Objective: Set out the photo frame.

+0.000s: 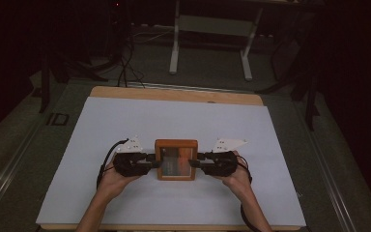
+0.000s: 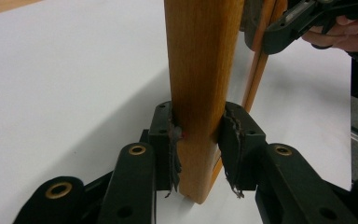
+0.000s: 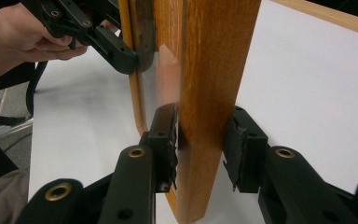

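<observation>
Faint marking resembling "ID" on the floor at left of the high view, too dim to read surely; no brand or label legible elsewhere. Wooden box [image 1: 176, 159] at lower centre of the high view, on a white sheet [image 1: 125, 125] covering a wooden table [image 1: 174, 94], its inside reddish and dark, contents unclear. Left gripper [image 1: 150, 161] clamped partway closed on the box's left wall, pads pressed to both faces of the wood [image 2: 200, 93] in the left gripper view. Right gripper [image 1: 199, 162] clamped likewise on the right wall [image 3: 214, 93], its frayed pads against the wood. Grey floor all round, dark room beyond, white stand legs [image 1: 210, 38] at upper centre, cables at upper left.
</observation>
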`<action>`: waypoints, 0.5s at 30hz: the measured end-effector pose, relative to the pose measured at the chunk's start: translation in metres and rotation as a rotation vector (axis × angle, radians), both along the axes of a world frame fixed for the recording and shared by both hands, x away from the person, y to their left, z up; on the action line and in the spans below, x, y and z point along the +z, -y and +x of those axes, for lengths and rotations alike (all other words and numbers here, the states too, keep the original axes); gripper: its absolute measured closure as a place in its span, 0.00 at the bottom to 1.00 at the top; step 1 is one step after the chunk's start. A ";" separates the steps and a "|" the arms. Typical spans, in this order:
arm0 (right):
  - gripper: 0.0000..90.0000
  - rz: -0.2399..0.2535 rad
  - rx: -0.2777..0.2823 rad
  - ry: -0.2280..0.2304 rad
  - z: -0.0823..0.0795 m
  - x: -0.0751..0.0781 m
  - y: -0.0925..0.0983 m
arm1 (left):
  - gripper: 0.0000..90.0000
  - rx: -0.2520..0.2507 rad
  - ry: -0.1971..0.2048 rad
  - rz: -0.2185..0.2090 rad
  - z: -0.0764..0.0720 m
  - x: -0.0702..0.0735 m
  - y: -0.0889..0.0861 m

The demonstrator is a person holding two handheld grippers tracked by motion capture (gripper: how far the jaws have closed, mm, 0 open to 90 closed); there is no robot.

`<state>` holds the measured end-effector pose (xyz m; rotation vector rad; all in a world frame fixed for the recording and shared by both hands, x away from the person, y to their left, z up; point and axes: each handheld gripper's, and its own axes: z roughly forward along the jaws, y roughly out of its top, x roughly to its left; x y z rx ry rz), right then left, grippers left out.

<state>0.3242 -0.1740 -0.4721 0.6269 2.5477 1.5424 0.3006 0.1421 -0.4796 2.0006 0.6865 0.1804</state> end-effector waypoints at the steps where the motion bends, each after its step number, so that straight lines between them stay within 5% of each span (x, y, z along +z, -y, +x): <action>1: 0.74 0.004 0.000 -0.005 0.000 -0.001 0.000 | 0.75 0.000 -0.004 -0.002 0.000 0.000 0.000; 15: 0.74 0.037 0.002 -0.080 0.004 -0.011 0.001 | 0.76 0.004 -0.036 -0.009 0.002 -0.003 -0.002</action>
